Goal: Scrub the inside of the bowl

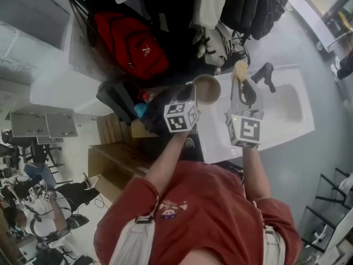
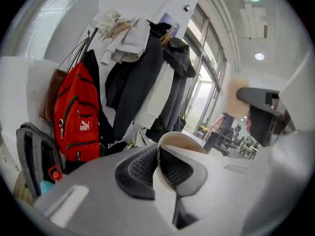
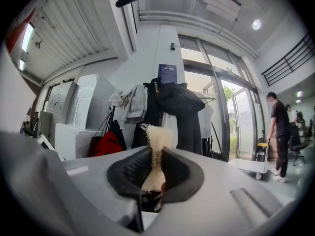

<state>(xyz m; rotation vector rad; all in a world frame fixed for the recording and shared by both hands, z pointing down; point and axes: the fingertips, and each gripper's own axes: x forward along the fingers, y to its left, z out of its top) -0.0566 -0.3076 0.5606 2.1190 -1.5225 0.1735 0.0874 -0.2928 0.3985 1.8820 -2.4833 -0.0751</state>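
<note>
A tan bowl is held up in the air, pinched by its rim in my left gripper, which is shut on it. The left gripper view shows the bowl's rim rising between the dark pads. To its right my right gripper is shut on a pale fibrous scrubber. In the right gripper view the scrubber is squeezed between the pads and sticks up above them. Scrubber and bowl are a short way apart, both over the white sink.
A black tap stands at the sink's back edge, just right of the scrubber. A red backpack and dark coats hang behind. A wooden unit is below left. A person stands far right by the windows.
</note>
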